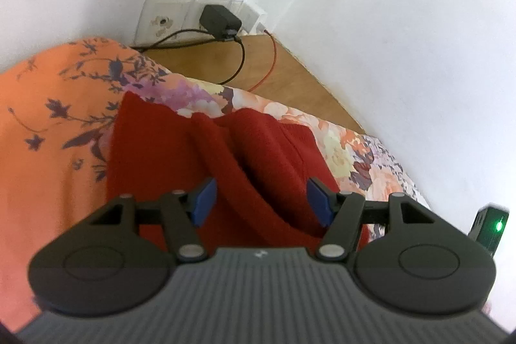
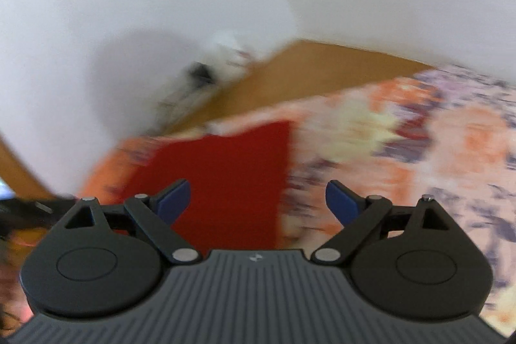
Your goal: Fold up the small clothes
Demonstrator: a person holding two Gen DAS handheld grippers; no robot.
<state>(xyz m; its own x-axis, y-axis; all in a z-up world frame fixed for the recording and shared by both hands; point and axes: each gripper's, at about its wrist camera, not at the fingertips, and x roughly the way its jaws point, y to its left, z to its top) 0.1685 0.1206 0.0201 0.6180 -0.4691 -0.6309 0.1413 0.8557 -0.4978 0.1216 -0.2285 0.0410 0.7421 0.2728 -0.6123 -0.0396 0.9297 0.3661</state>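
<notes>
A red garment [image 1: 206,150] lies on the orange floral bedsheet [image 1: 54,124], with a raised fold running down its middle. My left gripper [image 1: 262,201] hovers over its near part. Its blue pads [image 1: 204,200] stand well apart and straddle that fold without pressing on it. The right wrist view is blurred by motion. There the red garment [image 2: 225,170] shows as a flat piece with a straight right edge. My right gripper [image 2: 258,202] is above it with its jaws spread wide and nothing held between them.
A white wall socket strip with a black charger [image 1: 219,20] sits in the corner. A black cable and a red one trail onto the wooden surface [image 1: 283,76] beyond the sheet. White walls close in behind and to the right. A small black device with a green light [image 1: 493,226] shows at the right edge.
</notes>
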